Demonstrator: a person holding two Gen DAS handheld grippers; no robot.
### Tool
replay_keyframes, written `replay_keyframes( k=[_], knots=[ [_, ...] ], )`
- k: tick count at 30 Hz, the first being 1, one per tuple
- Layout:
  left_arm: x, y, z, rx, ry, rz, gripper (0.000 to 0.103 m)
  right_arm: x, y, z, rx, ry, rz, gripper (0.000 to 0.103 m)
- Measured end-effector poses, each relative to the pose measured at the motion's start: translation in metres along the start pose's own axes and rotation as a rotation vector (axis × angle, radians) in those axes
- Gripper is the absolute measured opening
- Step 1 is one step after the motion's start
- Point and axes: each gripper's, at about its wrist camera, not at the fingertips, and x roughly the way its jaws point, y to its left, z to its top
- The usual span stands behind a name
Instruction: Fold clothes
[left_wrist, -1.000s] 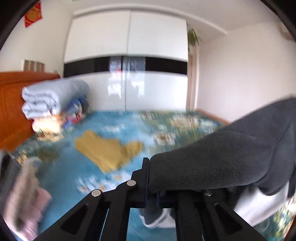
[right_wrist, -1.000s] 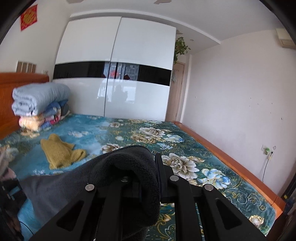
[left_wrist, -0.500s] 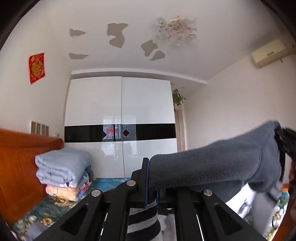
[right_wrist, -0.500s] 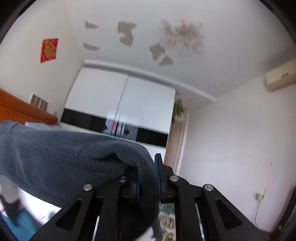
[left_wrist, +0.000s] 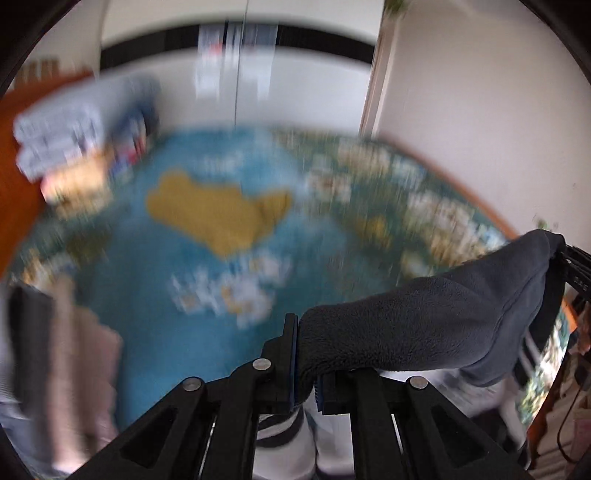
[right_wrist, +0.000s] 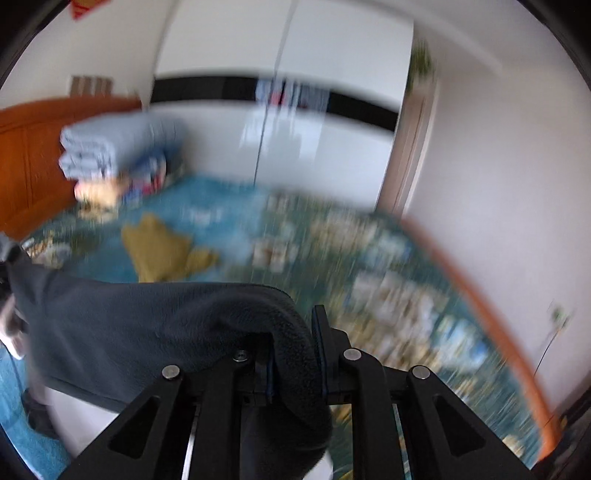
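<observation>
Spanning claws sideways, seemingly level: grey fleece (left_wrist: 424, 328).

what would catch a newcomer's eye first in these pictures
The dark grey fleece garment dominates, stretched between the left gripper and the right gripper, whose jaws are shut on its top edge, above the bed. Behind it a mustard-yellow garment lies flat on the blue floral bedspread, with folded quilts stacked by the wooden headboard.

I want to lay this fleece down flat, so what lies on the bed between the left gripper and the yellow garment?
In the left wrist view, only blurred blue floral bedspread shows between the left gripper, shut on the grey fleece, and the yellow garment.
</observation>
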Motion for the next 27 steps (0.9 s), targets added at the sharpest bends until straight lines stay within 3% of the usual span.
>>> replay_keyframes(
  k=[3,8,10,11,13,17,20,21,22,24,27],
  knots=[
    [0.044,0.001,0.002,-0.029,0.066,-0.022,0.009,0.055,-0.007,-0.028,0.047,0.131,0.035,0.016],
    [0.076,0.013,0.035,-0.154,0.09,-0.053,0.009,0.101,-0.034,-0.052,0.174,0.202,0.103,0.016],
    [0.103,0.026,0.047,-0.243,0.152,-0.061,0.009,0.12,-0.045,-0.045,0.277,0.222,0.131,0.021],
    [0.123,0.032,0.049,-0.283,0.203,-0.059,0.009,0.134,-0.048,-0.042,0.315,0.242,0.129,0.029],
    [0.157,0.036,0.047,-0.303,0.297,-0.046,0.009,0.161,-0.05,-0.043,0.355,0.295,0.111,0.035],
    [0.18,0.04,0.042,-0.339,0.353,-0.058,0.01,0.196,-0.04,-0.053,0.348,0.398,0.125,0.048],
    [0.173,0.038,0.04,-0.325,0.338,-0.079,0.012,0.187,-0.029,-0.056,0.264,0.382,0.138,0.048],
    [0.163,0.036,0.04,-0.306,0.318,-0.089,0.019,0.179,-0.027,-0.056,0.24,0.367,0.139,0.049],
    [0.151,0.033,0.04,-0.281,0.294,-0.089,0.039,0.169,-0.028,-0.056,0.224,0.349,0.141,0.049],
    [0.126,0.03,0.037,-0.229,0.237,-0.061,0.069,0.146,-0.032,-0.058,0.209,0.309,0.142,0.06],
    [0.097,0.034,0.02,-0.232,0.176,-0.052,0.074,0.111,-0.038,-0.064,0.189,0.262,0.138,0.063]
  ],
)
